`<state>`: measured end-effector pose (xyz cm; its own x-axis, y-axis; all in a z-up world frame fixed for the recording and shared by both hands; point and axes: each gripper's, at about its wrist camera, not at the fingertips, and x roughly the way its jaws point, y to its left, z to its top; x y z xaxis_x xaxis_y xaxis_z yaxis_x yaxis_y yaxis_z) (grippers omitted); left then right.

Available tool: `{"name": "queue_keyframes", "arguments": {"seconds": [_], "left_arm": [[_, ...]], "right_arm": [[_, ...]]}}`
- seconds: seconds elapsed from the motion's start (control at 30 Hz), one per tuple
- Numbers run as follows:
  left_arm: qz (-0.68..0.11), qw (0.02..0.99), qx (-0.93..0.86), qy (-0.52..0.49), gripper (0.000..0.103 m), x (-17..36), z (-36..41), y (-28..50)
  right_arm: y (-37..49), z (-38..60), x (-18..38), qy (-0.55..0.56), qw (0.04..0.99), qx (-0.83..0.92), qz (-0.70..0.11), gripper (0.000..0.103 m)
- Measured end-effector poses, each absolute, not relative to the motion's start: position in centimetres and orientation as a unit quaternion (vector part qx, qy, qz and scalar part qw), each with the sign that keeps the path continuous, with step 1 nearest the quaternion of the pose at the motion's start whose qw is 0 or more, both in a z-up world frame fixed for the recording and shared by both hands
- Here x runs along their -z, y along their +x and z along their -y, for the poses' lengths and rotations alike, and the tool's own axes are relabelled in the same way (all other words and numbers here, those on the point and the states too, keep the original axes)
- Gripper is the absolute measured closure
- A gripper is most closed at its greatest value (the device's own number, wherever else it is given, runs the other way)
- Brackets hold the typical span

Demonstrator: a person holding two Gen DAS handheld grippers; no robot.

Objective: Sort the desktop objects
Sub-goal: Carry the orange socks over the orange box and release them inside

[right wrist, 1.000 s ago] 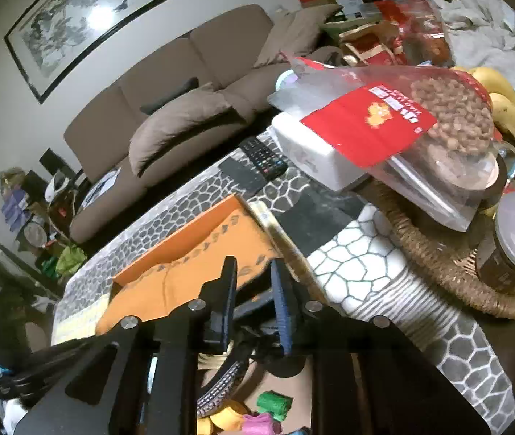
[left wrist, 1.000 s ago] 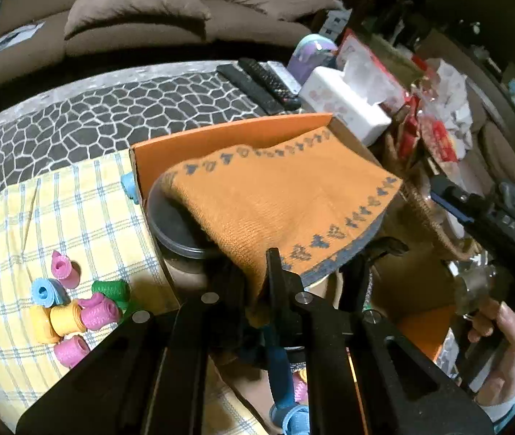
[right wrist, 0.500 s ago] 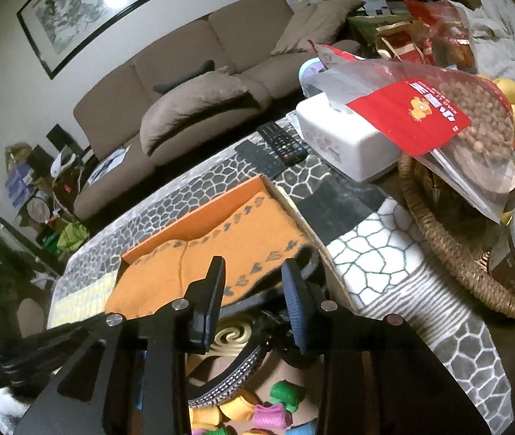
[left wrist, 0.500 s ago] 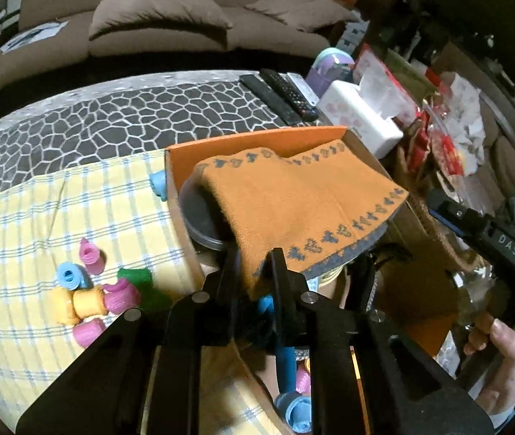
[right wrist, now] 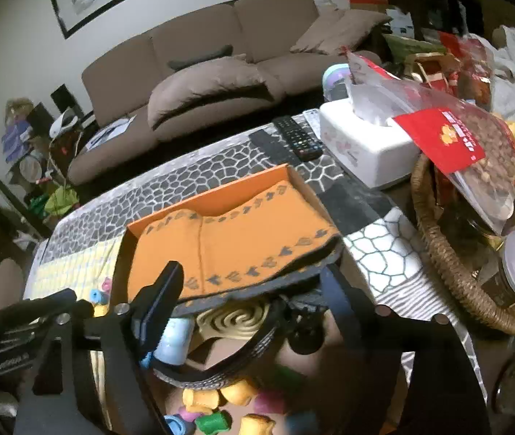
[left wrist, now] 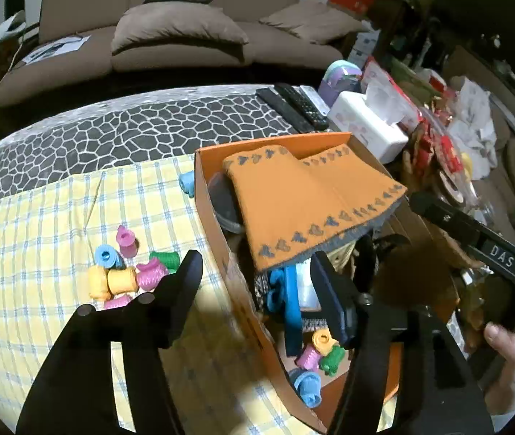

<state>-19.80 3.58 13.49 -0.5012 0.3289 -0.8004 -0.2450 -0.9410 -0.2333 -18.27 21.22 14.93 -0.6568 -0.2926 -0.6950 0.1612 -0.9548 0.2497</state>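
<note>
An orange cloth (left wrist: 304, 203) with a grey heart border lies folded over the far part of an orange box (left wrist: 214, 199); it also shows in the right wrist view (right wrist: 235, 243). My left gripper (left wrist: 257, 272) is open and empty, straddling the box's left wall. My right gripper (right wrist: 254, 282) is open and empty above the box, just short of the cloth's near edge. Under the cloth lie a black lid (left wrist: 225, 206), a blue clip (left wrist: 290, 308) and small coloured spools (left wrist: 315, 359). More spools (left wrist: 123, 272) lie on the yellow checked cloth (left wrist: 40, 253).
A white tissue box (right wrist: 362, 145) and remote controls (right wrist: 297, 137) stand behind the orange box. A wicker basket (right wrist: 446, 261) with a snack bag, bananas and jars is at the right. The right gripper's body and hand (left wrist: 511, 330) show in the left wrist view.
Both grippers have opened and let go of the orange cloth, which now rests on the box. Both have pulled back a little.
</note>
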Motion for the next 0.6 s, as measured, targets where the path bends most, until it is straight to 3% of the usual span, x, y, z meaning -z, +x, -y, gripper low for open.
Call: {"name": "queue_keyframes", "arguments": {"seconds": [0.13, 0.17, 0.37, 0.6], "left_arm": [[0.045, 0.158, -0.864, -0.475, 0.043, -13.4, -3.3, -19.0], [0.046, 0.157, -0.864, -0.476, 0.038, -13.3, -3.2, -18.8], [0.068, 0.191, -0.864, -0.462, 0.004, -14.3, -2.6, -16.8], [0.088, 0.177, -0.868, -0.456, 0.000, -14.9, 0.2, -15.1]], "right_arm": [[-18.1, -20.5, -14.9, 0.407, 0.128, 0.901, 0.077, 0.002], [-18.0, -20.4, -14.9, 0.408, 0.128, 0.901, 0.076, 0.001], [-17.2, -20.1, -15.5, 0.411, 0.131, 0.900, 0.061, 0.001], [-16.3, -18.9, -16.2, 0.413, 0.138, 0.899, 0.044, 0.001]]}}
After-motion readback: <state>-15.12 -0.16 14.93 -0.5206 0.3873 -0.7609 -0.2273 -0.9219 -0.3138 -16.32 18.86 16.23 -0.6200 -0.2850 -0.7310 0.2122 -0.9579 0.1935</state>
